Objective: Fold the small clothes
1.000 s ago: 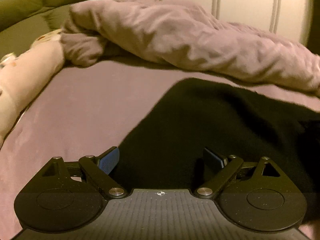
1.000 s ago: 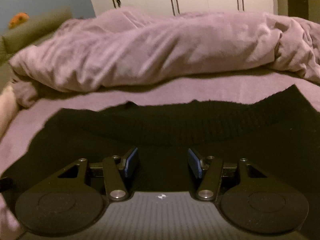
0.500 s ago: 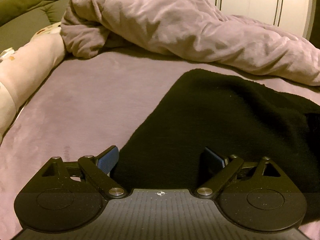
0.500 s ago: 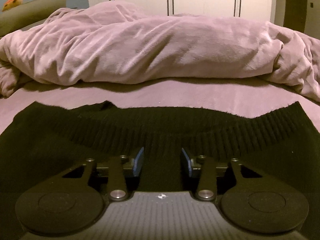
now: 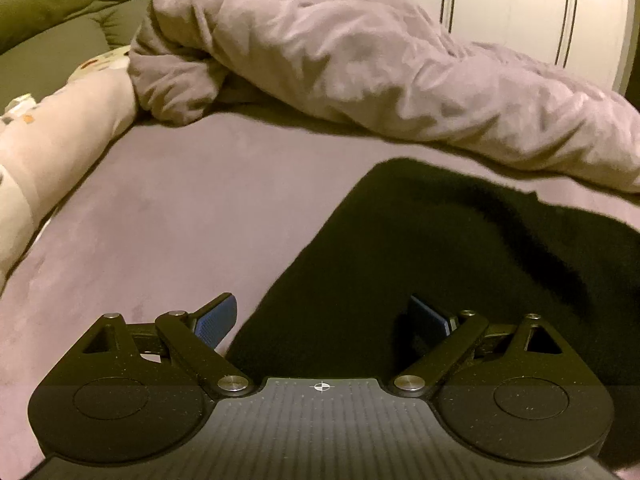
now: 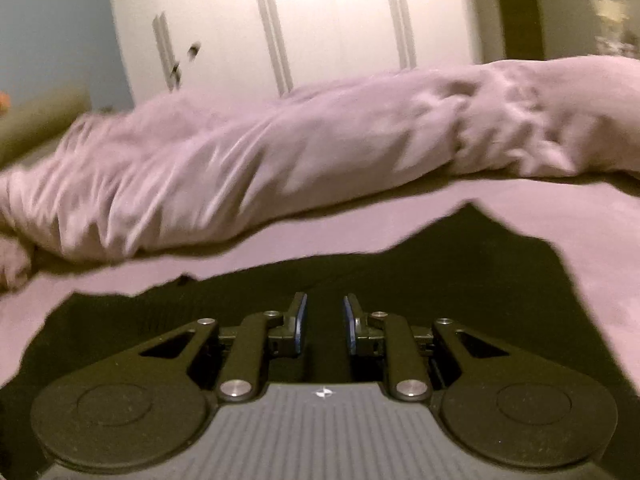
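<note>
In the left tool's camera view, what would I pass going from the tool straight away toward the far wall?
Left tool → black garment → purple sheet → rumpled duvet → white wardrobe.

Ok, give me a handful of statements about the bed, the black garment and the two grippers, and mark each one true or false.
1. The black garment lies on a purple bed sheet. True.
2. The left gripper is clamped tight on the garment. False: its fingers stand wide apart, over the garment's edge.
3. The right gripper has black fabric between its fingers. True; its jaws are closing.
4. The rumpled duvet covers the garment. False: it lies bunched beyond it, with bare sheet between them.
5. White wardrobe doors stand behind the bed. True.
</note>
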